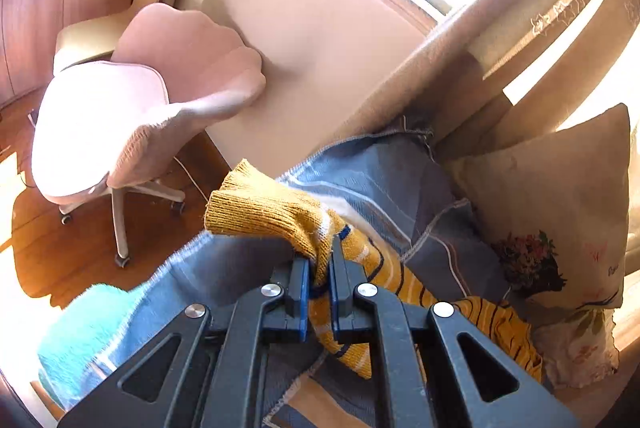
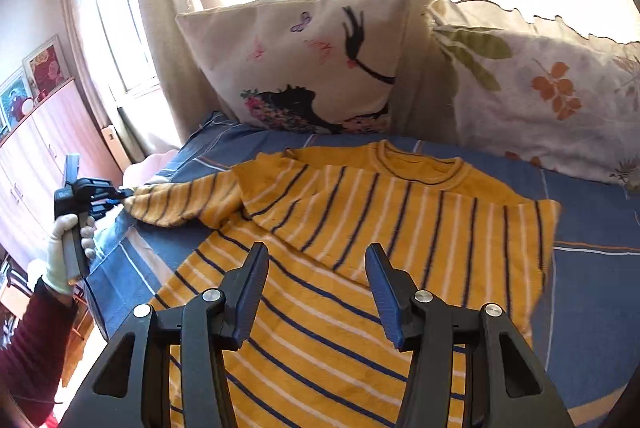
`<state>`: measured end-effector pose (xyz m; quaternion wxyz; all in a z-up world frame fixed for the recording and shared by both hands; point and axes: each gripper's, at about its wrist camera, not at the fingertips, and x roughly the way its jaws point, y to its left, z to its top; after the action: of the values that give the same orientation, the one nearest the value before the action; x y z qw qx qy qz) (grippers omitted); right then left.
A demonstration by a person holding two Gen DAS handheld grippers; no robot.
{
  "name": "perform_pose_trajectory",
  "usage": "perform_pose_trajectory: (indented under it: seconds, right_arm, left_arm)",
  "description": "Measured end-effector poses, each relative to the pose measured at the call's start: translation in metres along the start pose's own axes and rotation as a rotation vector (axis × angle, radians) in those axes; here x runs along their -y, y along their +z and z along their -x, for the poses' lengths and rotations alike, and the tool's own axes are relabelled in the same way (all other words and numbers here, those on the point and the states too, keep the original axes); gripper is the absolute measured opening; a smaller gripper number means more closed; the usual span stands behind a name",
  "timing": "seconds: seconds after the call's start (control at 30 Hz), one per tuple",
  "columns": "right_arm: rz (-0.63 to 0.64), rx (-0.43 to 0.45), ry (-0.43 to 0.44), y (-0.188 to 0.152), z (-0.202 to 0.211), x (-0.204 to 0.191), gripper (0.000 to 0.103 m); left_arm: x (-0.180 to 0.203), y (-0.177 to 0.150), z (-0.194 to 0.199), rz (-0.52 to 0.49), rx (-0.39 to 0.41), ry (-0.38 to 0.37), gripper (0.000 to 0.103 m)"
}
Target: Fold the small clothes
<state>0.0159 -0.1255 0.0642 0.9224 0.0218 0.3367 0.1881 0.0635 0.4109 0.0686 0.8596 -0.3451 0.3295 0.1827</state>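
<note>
Across the blue striped bedspread [image 2: 592,228] lies a yellow knit sweater with navy and white stripes [image 2: 360,228], its sleeve cuff [image 1: 256,208] pinched by the left gripper [image 1: 320,268] while the right gripper [image 2: 316,280] hovers spread above it.

Black fingers [image 2: 382,282], blue pads, silver screws; white glove [image 2: 60,248], maroon sleeve [image 2: 32,352].
</note>
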Motion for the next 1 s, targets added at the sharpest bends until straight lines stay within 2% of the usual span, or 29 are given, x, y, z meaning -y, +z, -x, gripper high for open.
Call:
perform_pose_trajectory:
  seconds: [0.07,0.17,0.23,0.33,0.47,0.6,0.7,0.87,1.0]
  right_arm:
    - [-0.029,0.003,-0.028,-0.005,0.007,0.019,0.055]
    - [-0.103,-0.009,-0.049,-0.015,0.01,0.049,0.055]
    - [-0.16,-0.018,-0.049,-0.023,0.011,0.067,0.055]
    - [-0.218,-0.022,-0.051,-0.038,0.015,0.085,0.055]
    - [-0.271,-0.011,-0.054,-0.052,0.029,0.106,0.055]
    - [-0.333,0.009,-0.062,-0.068,0.046,0.13,0.055]
    - [-0.384,0.031,-0.073,-0.079,0.064,0.152,0.055]
    - [-0.484,0.059,-0.082,-0.098,0.097,0.196,0.055]
    - [-0.538,0.074,-0.078,-0.111,0.112,0.225,0.055]
  left_arm:
    - [0.003,0.027,0.014,-0.019,0.059,0.031,0.007]
    - [0.026,0.044,0.025,-0.064,0.079,0.023,0.008]
    - [0.051,0.037,0.037,-0.139,0.107,0.021,0.008]
    - [0.093,0.015,0.046,-0.218,0.081,-0.074,0.008]
    - [0.169,-0.043,0.048,-0.353,0.018,-0.202,0.008]
    - [0.25,-0.112,0.04,-0.457,-0.09,-0.351,0.008]
    - [0.311,-0.168,0.027,-0.526,-0.182,-0.43,0.008]
    - [0.387,-0.265,-0.004,-0.619,-0.337,-0.489,0.008]
    - [0.421,-0.33,-0.027,-0.714,-0.406,-0.459,0.008]
